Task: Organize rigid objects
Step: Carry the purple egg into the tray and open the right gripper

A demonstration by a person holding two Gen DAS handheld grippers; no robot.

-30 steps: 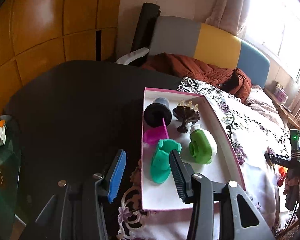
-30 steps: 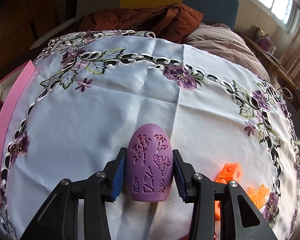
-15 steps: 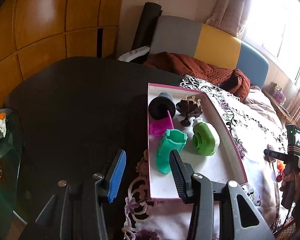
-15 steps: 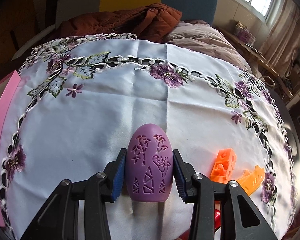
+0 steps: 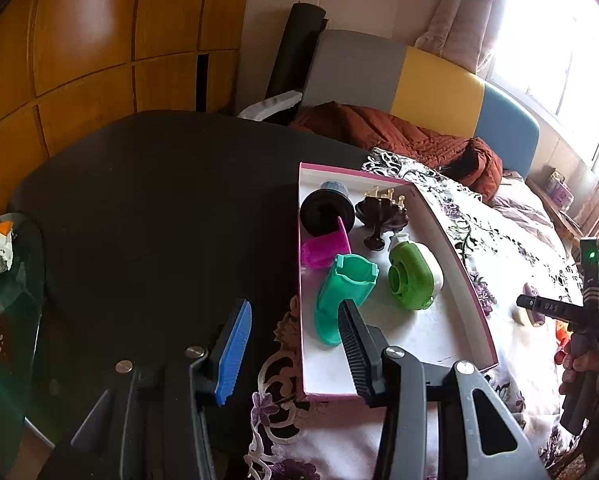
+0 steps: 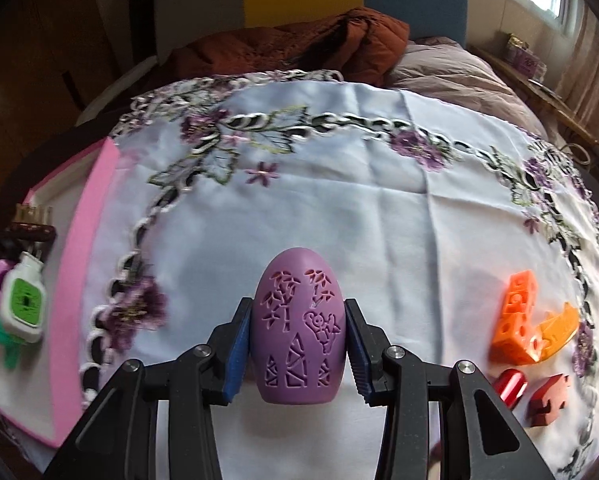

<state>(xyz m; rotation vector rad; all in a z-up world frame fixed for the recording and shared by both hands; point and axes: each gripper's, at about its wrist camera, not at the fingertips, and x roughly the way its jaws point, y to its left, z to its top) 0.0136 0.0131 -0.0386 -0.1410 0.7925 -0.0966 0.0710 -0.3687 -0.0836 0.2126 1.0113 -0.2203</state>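
My right gripper [image 6: 297,344] is shut on a purple carved egg [image 6: 297,332] and holds it above the white embroidered cloth [image 6: 339,200]. The pink-rimmed tray [image 5: 471,300] lies to its left; it also shows in the right wrist view [image 6: 95,216]. In the tray are a teal piece [image 5: 339,292], a green and white piece [image 5: 413,276], a magenta scoop [image 5: 325,248], a black round piece [image 5: 325,210] and a dark brown stand [image 5: 381,216]. My left gripper [image 5: 295,340] is open and empty over the tray's near left edge. The right gripper shows in the left wrist view [image 5: 539,306].
Orange blocks [image 6: 527,320], a red cylinder [image 6: 509,388] and a dark red block [image 6: 549,400] lie on the cloth at right. A black table [image 5: 159,200] lies left of the tray. A brown jacket [image 5: 399,136] and a sofa [image 5: 419,84] are behind.
My right gripper has lifted and swung left with the egg, bringing the pink tray into its view. My left gripper has drawn back a little; the tray looks farther off.
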